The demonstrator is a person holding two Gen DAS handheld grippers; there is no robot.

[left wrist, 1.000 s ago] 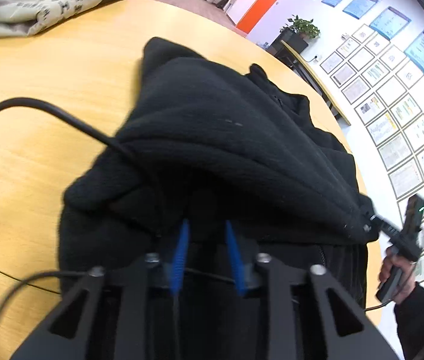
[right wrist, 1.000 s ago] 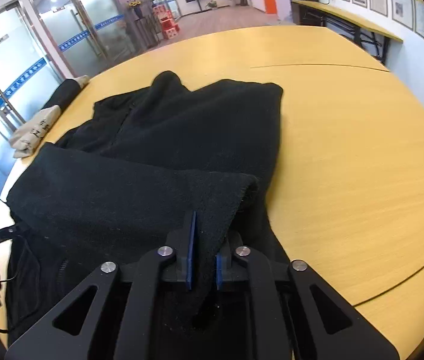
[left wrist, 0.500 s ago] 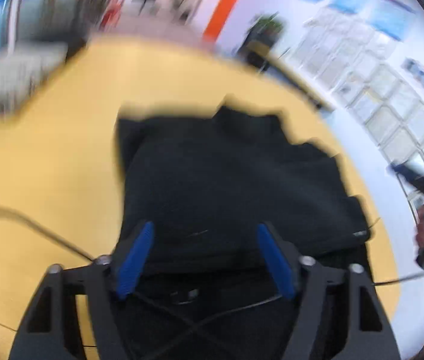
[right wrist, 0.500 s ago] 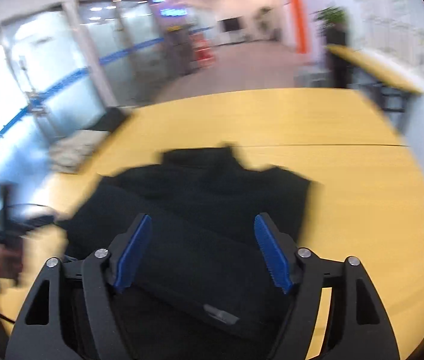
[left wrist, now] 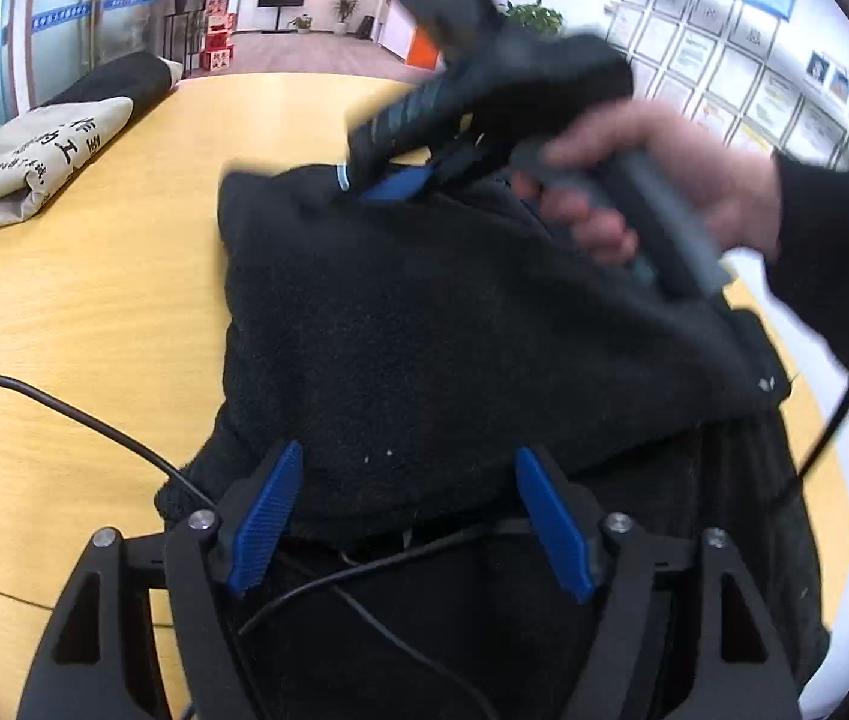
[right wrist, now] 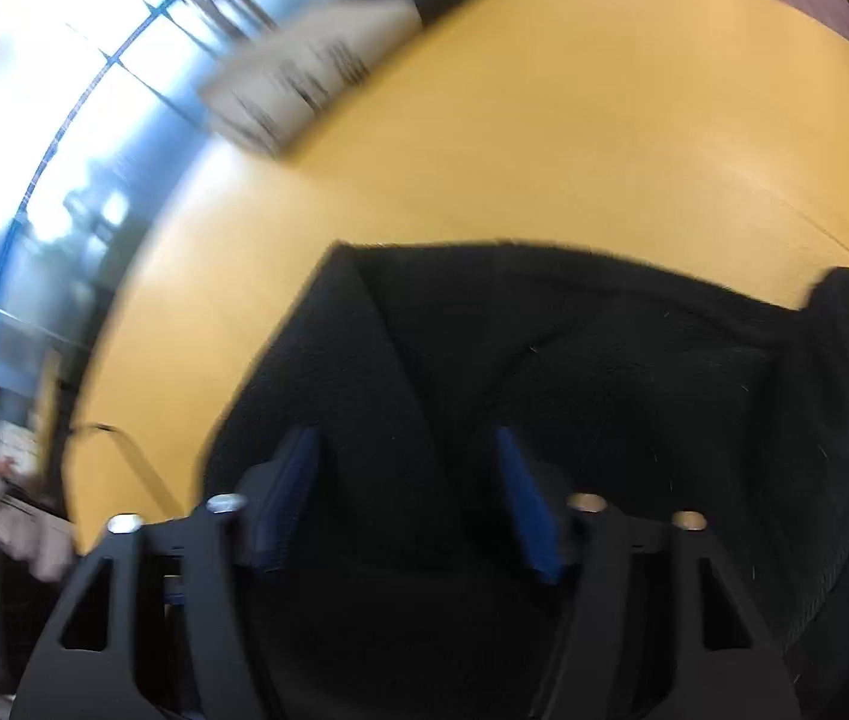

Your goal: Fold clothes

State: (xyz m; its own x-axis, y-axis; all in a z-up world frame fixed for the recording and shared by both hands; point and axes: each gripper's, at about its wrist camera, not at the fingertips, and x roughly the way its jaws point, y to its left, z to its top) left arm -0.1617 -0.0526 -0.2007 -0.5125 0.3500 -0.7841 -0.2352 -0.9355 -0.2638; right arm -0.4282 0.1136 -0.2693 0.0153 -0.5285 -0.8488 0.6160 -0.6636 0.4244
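Note:
A black fleece garment (left wrist: 454, 330) lies folded on the yellow wooden table (left wrist: 94, 300). My left gripper (left wrist: 409, 474) is open and empty at the garment's near edge, blue pads apart. The right gripper shows in the left wrist view (left wrist: 400, 180), held in a hand above the garment's far edge. In the right wrist view my right gripper (right wrist: 406, 456) is open and empty just over the black fleece (right wrist: 634, 390); this view is blurred.
A folded beige cloth with printed characters (left wrist: 22, 168) and a dark folded cloth (left wrist: 112, 81) lie at the far left of the table. A black cable (left wrist: 64, 414) crosses the table at the left. The beige cloth shows blurred in the right wrist view (right wrist: 310, 72).
Both grippers let go of the black garment and opened. The right gripper swung across over the garment's far edge. The fold now lies flat.

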